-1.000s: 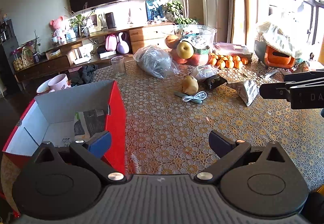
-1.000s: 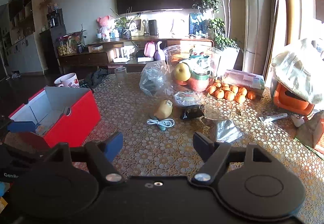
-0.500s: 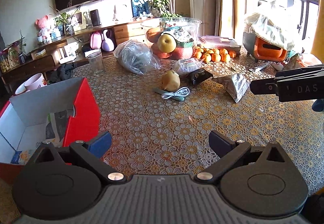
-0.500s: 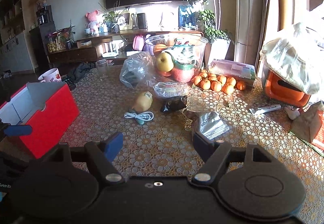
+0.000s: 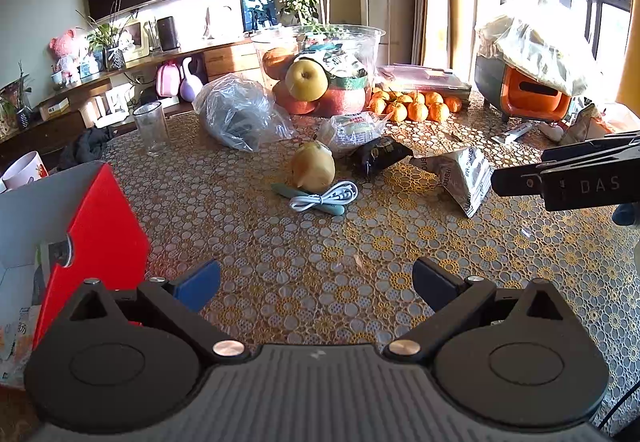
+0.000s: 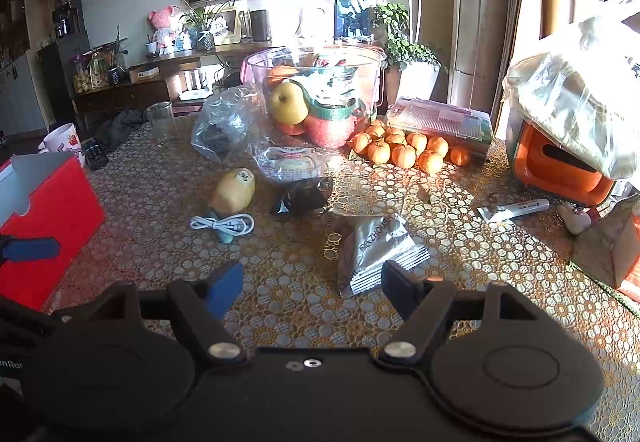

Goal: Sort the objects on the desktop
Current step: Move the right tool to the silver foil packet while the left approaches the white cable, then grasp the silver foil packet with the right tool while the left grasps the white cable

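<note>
My left gripper [image 5: 316, 284] is open and empty above the patterned table, right of the open red box [image 5: 100, 226]. My right gripper [image 6: 312, 284] is open and empty; its jaws stand just before the silver snack packet [image 6: 376, 248]. Ahead lie a yellow pear-shaped toy [image 5: 313, 167], a coiled white cable [image 5: 326, 198] over a teal pen, and a black packet [image 5: 380, 154]. The silver packet [image 5: 464, 174] lies next to the right gripper's body in the left wrist view. The toy [image 6: 234, 190], cable [image 6: 224, 223] and black packet [image 6: 302, 198] also show in the right wrist view.
A clear bowl of fruit [image 5: 320, 70], a clear plastic bag [image 5: 240, 114], a glass [image 5: 151, 128], tangerines [image 6: 400, 150], a white tube [image 6: 514, 209] and an orange-fronted appliance [image 6: 556, 162] stand at the back and right. The red box [image 6: 44, 222] is at the left.
Both grippers have moved forward and to the right over the table. The red box has slid toward the left edge of both views. The silver packet is now close before the right gripper.
</note>
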Tool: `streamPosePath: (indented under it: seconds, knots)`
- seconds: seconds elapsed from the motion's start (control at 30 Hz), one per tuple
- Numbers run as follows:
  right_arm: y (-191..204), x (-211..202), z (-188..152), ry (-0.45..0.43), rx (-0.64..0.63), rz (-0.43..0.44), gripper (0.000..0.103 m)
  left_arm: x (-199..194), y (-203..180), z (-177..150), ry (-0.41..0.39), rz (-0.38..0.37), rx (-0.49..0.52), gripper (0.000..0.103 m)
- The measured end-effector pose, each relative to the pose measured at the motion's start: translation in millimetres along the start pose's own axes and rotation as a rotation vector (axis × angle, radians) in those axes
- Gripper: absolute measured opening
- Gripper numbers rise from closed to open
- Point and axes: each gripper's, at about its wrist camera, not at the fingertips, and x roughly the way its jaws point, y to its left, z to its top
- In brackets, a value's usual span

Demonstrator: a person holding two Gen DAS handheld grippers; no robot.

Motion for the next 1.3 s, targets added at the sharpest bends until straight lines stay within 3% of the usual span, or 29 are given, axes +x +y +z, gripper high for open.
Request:
streamPosePath:
  seconds: [0.43,0.93,1.3]
  knots:
    - [-30,55,5,0.03,-0.008,-0.028,0.076,66,-6,20,-0.001,0.041,-0.041,0.103]
    - [-43,95,5,0.031,-0.082,-0.049,0.077,124,-13,35,0.002,0.099,-0.178,0.103]
    - [-46,114,2,0.028,-0.123,-0.038,0.077,156,-27,40,-0.027,0.201,-0.239,0.103]
